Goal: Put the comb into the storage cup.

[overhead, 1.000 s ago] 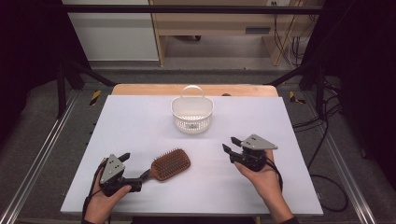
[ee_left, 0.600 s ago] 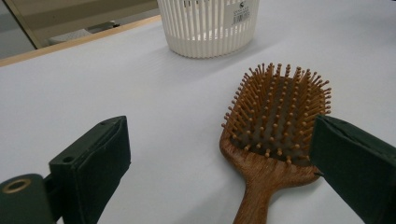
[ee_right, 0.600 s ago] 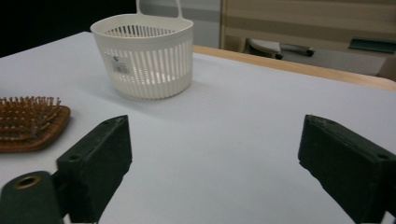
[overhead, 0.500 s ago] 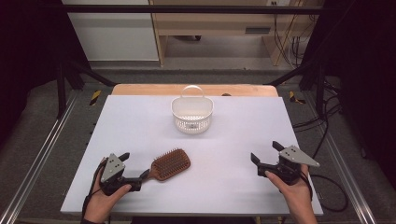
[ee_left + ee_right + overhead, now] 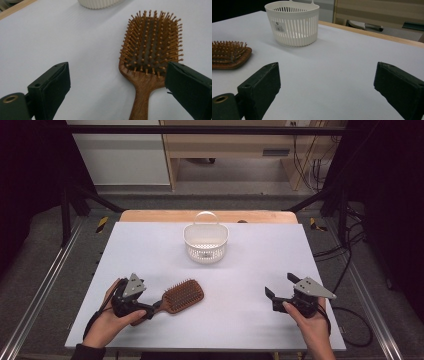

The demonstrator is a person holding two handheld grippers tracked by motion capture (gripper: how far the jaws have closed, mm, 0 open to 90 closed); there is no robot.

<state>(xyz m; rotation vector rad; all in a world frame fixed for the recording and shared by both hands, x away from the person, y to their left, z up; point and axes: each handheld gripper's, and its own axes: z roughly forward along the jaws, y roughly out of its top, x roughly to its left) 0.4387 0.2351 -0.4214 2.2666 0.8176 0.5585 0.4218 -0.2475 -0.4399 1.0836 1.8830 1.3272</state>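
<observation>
So the left hand-held gripper (image 5: 152, 309) is sitting right at the handle end of the wooden hairbrush (image 5: 182, 295), which lies bristles up on the white bench (image 5: 250, 270). In the left gripper view its jaws stand wide apart and the handle runs up between them, closer to the right-hand jaw than the left, with neither pad pressing on it, so it's released for now. If the plan is to pick the brush up, I'd slide the hand-held gripper sideways a touch so the handle sits in the middle of the gap, then close on the narrow part of the handle just behind the head, not on the bristles. Keep it low and level so the pads meet the flat sides of the wood and it doesn't twist out. The right hand-held gripper (image 5: 280, 287) is well off to the other side with jaws that have just been opening and nothing between them. The white slotted basket (image 5: 205, 242) stands ahead of both, well beyond the brush.
</observation>
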